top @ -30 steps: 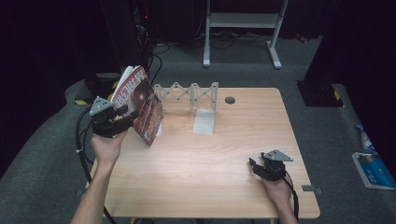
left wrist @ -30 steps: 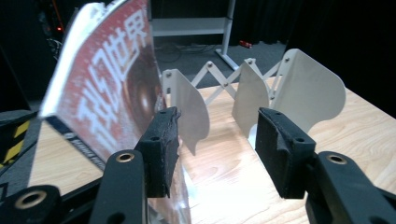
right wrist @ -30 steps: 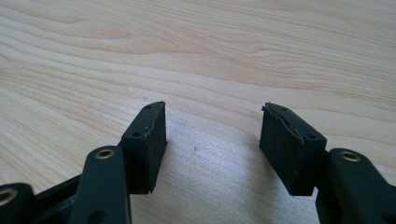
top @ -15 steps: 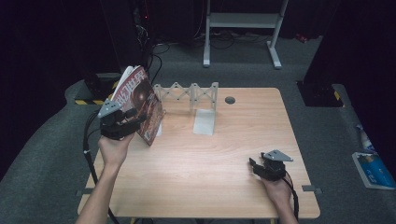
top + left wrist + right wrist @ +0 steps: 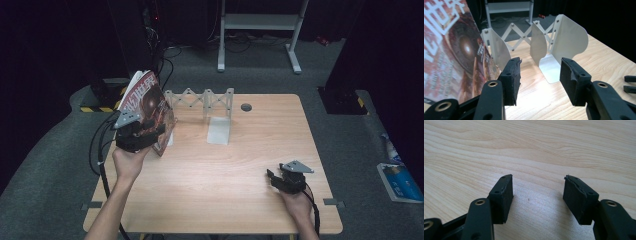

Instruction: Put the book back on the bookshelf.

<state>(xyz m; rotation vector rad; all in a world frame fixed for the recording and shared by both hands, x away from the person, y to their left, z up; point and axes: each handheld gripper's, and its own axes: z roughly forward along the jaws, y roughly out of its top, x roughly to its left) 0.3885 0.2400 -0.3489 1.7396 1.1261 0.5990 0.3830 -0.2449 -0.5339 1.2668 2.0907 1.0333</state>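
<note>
A red-covered magazine (image 5: pixel 148 101) stands tilted at the left end of a white expanding book rack (image 5: pixel 206 100) on the wooden table (image 5: pixel 225 165). My left gripper (image 5: pixel 150 131) hovers just in front of the magazine's lower edge. In the left gripper view this gripper (image 5: pixel 540 75) is open with nothing between its jaws; the magazine (image 5: pixel 456 55) is at its left and the rack's upright plates (image 5: pixel 570 37) are ahead. My right gripper (image 5: pixel 272 179) rests low over the table near the front right. In the right gripper view it (image 5: pixel 537 195) is open over bare wood.
A small dark round hole (image 5: pixel 246 107) sits in the table behind the rack. The rack's flat foot plate (image 5: pixel 219 131) lies on the wood. Beyond the table are a white frame (image 5: pixel 260 30) and grey carpet; a blue packet (image 5: pixel 400 181) lies on the floor at right.
My left gripper has moved right and slightly toward the table's middle, now in front of the magazine. The magazine, rack and right gripper have stayed put.
</note>
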